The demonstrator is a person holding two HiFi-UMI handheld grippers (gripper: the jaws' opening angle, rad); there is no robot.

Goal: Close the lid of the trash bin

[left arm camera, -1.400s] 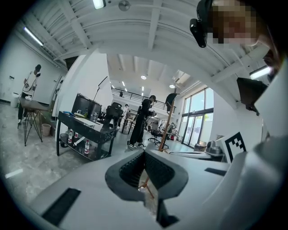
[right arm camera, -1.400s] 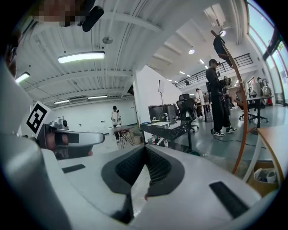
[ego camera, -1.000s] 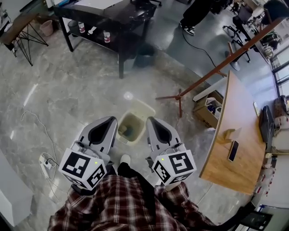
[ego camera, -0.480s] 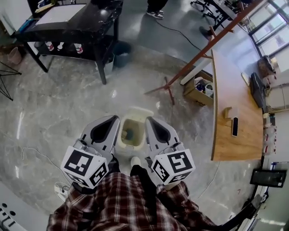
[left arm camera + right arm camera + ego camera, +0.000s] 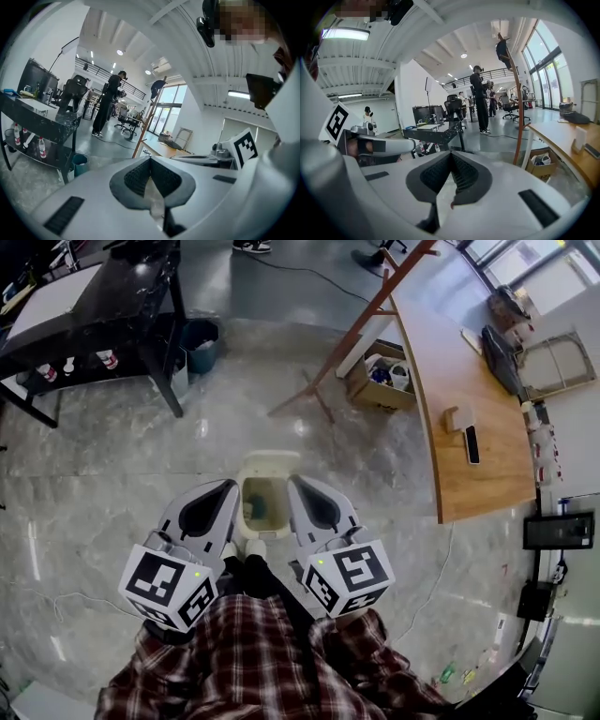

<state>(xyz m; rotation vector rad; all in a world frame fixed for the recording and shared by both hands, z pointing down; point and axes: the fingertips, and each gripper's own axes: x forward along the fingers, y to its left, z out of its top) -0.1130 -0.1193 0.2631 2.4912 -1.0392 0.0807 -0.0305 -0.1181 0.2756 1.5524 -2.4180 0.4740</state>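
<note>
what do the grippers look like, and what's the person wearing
Both the left gripper and right gripper are light grey tapered shells with black ribbed pads inside. Each carries a white cube printed with black square markers. The person wears a red, white and dark plaid shirt.

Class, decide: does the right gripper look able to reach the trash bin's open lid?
Probably yes: the lid stands open at the trash bin's far side, and nothing shows between it and the right gripper.
</note>
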